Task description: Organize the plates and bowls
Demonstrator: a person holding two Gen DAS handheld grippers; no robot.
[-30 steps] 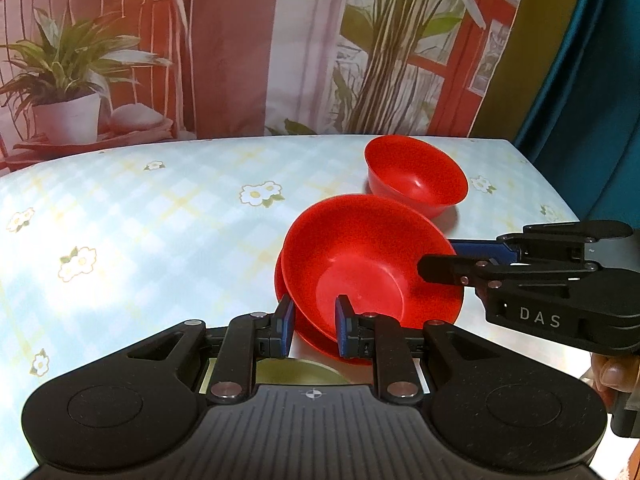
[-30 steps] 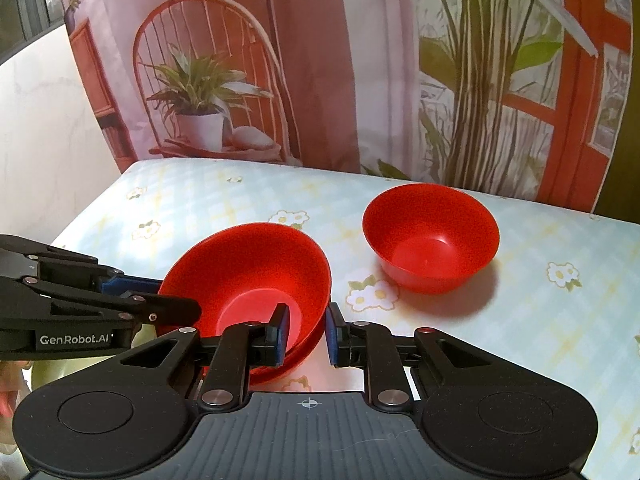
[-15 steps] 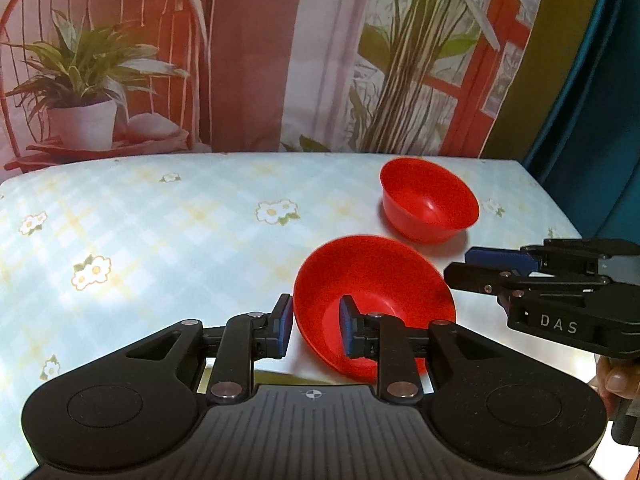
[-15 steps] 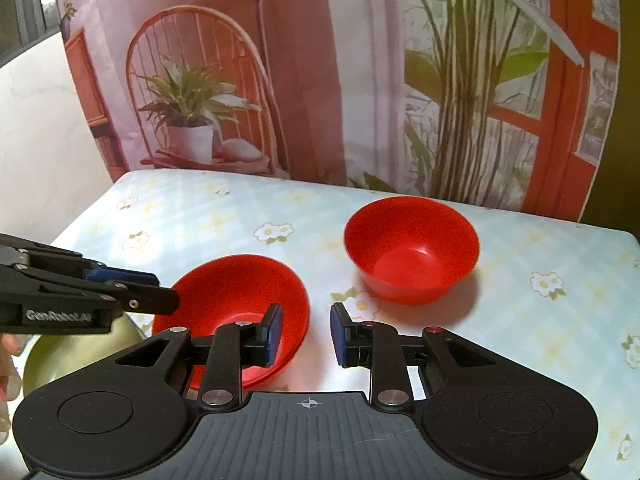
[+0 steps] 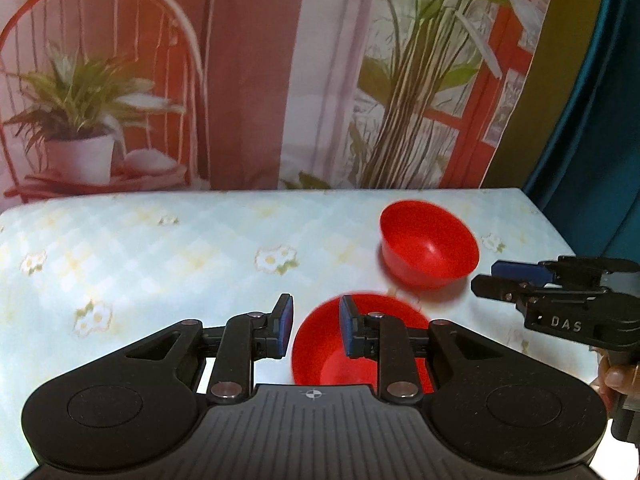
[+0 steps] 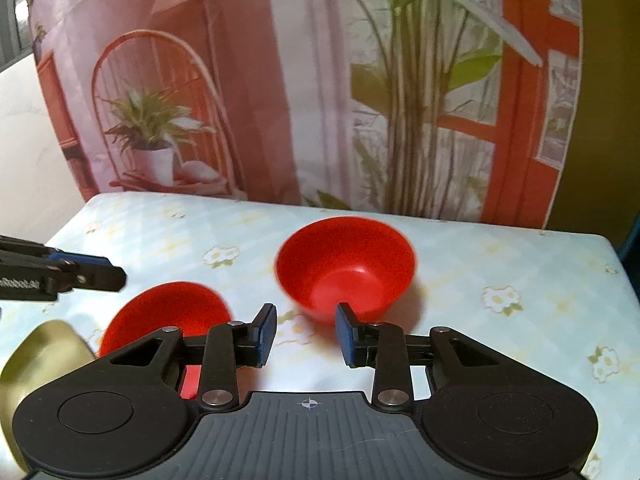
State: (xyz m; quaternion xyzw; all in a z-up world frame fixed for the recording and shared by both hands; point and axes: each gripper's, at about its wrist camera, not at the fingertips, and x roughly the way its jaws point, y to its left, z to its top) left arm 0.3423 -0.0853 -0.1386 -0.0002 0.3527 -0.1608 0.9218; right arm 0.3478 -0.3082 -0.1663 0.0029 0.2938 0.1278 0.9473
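Note:
A red bowl (image 5: pixel 324 348) sits on the flowered tablecloth just below my left gripper (image 5: pixel 315 326), which is open and empty above its near rim. The same bowl shows in the right wrist view (image 6: pixel 168 312), at the lower left. A second, deeper red bowl (image 5: pixel 429 251) stands farther back right; in the right wrist view it (image 6: pixel 346 270) lies just beyond my right gripper (image 6: pixel 306 334), which is open and empty. A gold-coloured dish (image 6: pixel 44 354) shows at the left edge.
The right gripper (image 5: pixel 560 292) reaches in from the right of the left wrist view; the left gripper (image 6: pixel 60 272) enters from the left of the right wrist view. A printed backdrop (image 5: pixel 280 80) hangs behind the table. The table's right edge (image 5: pixel 560 236) is close to the deep bowl.
Both grippers let go of the near red bowl, opened, and drew back and up. The bowl now rests on the table. The right gripper has turned toward the deeper bowl.

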